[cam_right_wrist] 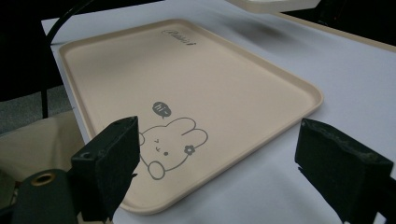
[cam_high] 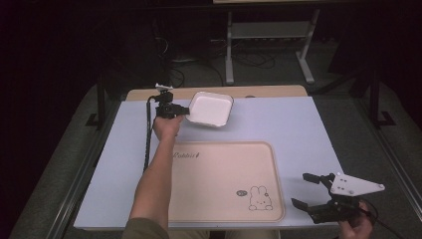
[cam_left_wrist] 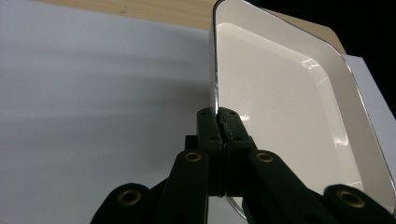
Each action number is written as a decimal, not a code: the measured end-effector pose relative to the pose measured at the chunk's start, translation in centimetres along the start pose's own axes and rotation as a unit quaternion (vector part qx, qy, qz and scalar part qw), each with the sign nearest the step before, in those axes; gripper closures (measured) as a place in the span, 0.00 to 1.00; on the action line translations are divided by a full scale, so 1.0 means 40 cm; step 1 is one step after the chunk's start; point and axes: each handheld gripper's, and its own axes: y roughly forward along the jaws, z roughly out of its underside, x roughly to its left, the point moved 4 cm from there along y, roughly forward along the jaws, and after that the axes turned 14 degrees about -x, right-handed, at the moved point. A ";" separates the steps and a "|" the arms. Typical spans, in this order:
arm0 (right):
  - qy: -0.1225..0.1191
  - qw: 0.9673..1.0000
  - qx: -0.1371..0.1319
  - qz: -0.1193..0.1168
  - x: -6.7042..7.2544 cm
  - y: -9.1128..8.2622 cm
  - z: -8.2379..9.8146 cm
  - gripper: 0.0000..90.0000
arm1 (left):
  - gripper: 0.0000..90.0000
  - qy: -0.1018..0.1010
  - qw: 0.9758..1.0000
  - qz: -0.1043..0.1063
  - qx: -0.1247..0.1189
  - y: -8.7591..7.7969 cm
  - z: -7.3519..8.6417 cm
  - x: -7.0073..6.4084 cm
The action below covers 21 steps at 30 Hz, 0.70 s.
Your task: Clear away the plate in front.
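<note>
A white square dish [cam_high: 212, 108] hangs tilted above the far part of the table, lifted off the mat. My left gripper [cam_high: 185, 111] is shut on its left rim; in the left gripper view the two black jaws pinch the thin rim of the dish [cam_left_wrist: 280, 107] at the left gripper [cam_left_wrist: 218, 122]. A beige tray [cam_high: 226, 180] with a rabbit drawing lies in the middle of the table, and it is bare. My right gripper [cam_high: 304, 190] hovers open at the front right, beside the tray's right edge. In the right gripper view the right gripper [cam_right_wrist: 224, 163] has nothing between its jaws, with the tray [cam_right_wrist: 196, 88] ahead.
A pale lilac mat [cam_high: 298, 129] covers the wooden table [cam_high: 268, 91]. A black cable [cam_high: 147, 134] runs from the left gripper along the forearm. A metal stand [cam_high: 268, 45] stands on the floor beyond the table.
</note>
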 end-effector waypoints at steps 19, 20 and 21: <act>0.001 1.000 -0.001 0.001 -0.001 0.001 0.000 0.15 | 0.99 0.003 0.999 0.021 -0.033 -0.102 -0.044 -0.015; 0.001 1.000 -0.001 0.001 0.000 0.002 0.000 0.15 | 0.99 0.003 0.999 0.021 -0.035 -0.107 -0.044 -0.017; 0.001 1.000 -0.001 0.001 0.000 0.002 0.000 0.15 | 0.99 0.002 0.999 0.023 -0.035 -0.111 -0.044 -0.020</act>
